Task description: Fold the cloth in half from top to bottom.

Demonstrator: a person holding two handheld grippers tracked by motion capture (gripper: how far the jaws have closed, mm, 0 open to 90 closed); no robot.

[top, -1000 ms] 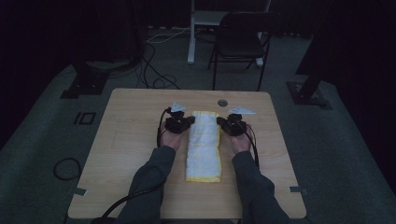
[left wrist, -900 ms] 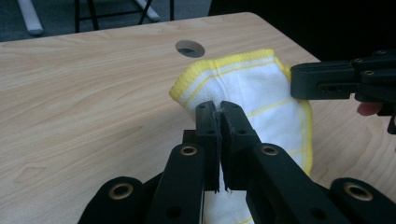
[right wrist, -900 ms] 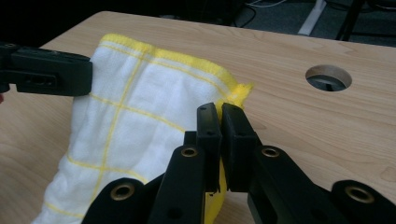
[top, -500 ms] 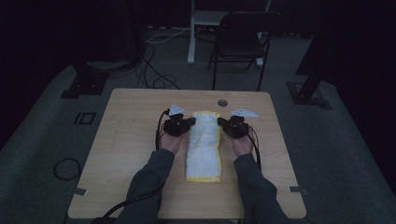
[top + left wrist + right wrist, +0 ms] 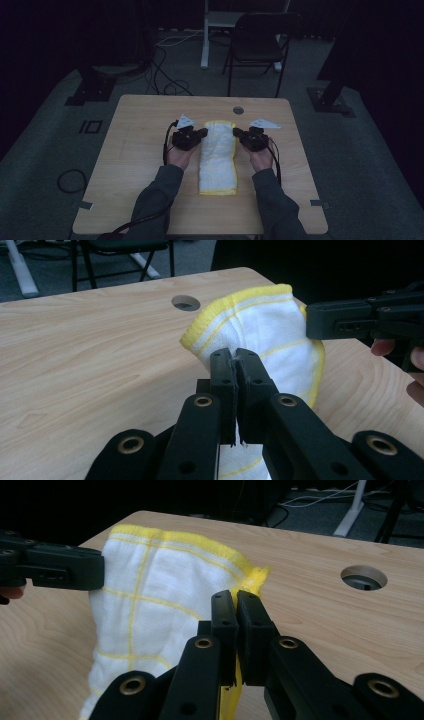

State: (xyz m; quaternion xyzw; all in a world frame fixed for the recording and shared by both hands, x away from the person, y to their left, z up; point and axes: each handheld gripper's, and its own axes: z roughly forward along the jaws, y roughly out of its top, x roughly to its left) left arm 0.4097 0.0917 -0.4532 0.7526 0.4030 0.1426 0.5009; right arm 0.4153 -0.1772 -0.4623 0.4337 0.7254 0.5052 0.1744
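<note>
the table (image 5: 75, 355) is pale wood with a smooth matt grain. the towel (image 5: 150, 600) is soft white cloth, nubbly, with yellow woven stripes and hem. the left gripper (image 5: 234, 360) and right gripper (image 5: 236, 602) look like matt black plastic with brass-coloured rivets.

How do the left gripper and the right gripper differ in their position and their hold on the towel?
The left gripper pinches the towel at its left far edge; the right gripper pinches the right far edge, near the table's cable hole. The left gripper's grey plate looks smaller and nearer the towel than the right gripper's. Both are shut on the towel.
</note>
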